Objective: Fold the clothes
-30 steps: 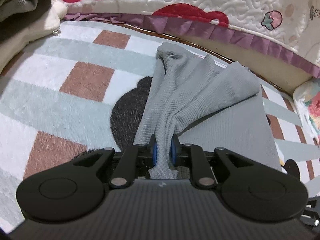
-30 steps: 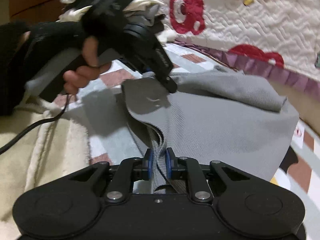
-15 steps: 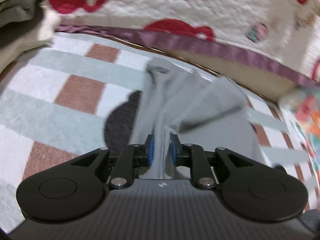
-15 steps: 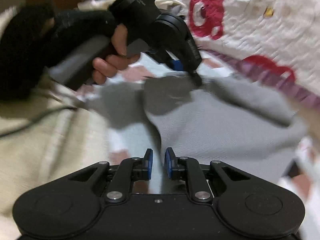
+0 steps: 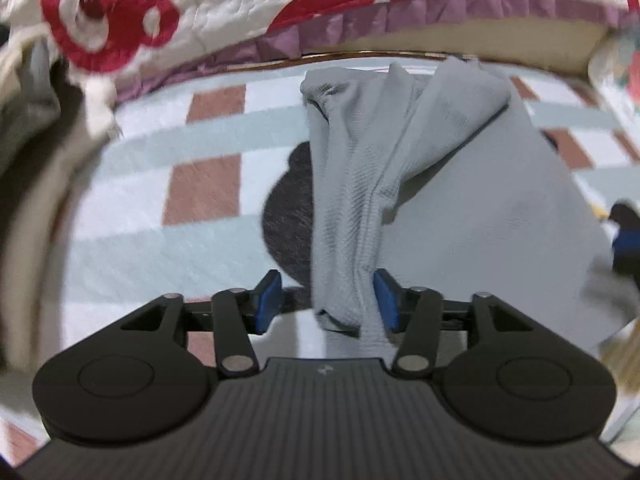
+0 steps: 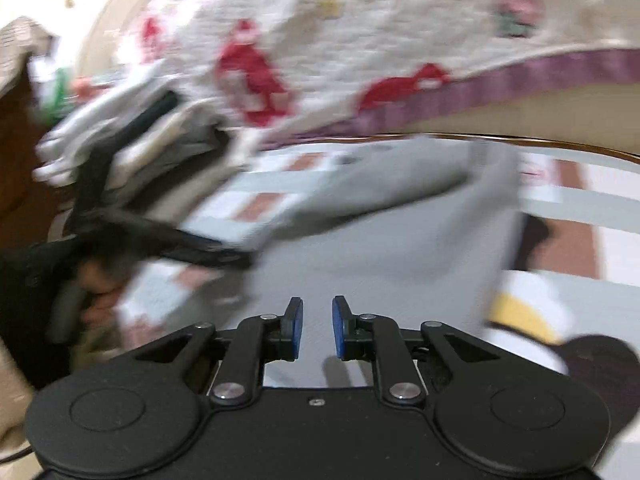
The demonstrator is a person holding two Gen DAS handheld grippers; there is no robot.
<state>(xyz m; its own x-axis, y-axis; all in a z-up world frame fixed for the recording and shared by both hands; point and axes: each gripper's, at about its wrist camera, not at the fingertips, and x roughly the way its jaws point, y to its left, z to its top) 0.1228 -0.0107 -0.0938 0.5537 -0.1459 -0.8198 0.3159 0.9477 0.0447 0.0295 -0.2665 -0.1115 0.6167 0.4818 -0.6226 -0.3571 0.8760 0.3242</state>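
Note:
A grey knit garment [image 5: 460, 200] lies on a checked blanket [image 5: 160, 240], with a bunched fold running from the far edge toward me. My left gripper [image 5: 328, 300] is open, its blue pads wide apart; the fold's near end lies loose between them. In the right wrist view, which is blurred, the same garment [image 6: 380, 248] lies flat ahead. My right gripper [image 6: 317, 328] is open and empty just above the cloth. The left gripper and the hand holding it show at the left [image 6: 160, 248].
A white quilt with red bear prints and a purple frill [image 5: 320, 8] rises along the far edge. A pile of folded clothes [image 6: 132, 148] sits at the left. A black bear shape [image 5: 288, 216] is printed on the blanket beside the garment.
Both grippers have opened and let go of the grey garment, which now lies on the blanket. The right gripper has swung to the right, and its view is blurred by motion.

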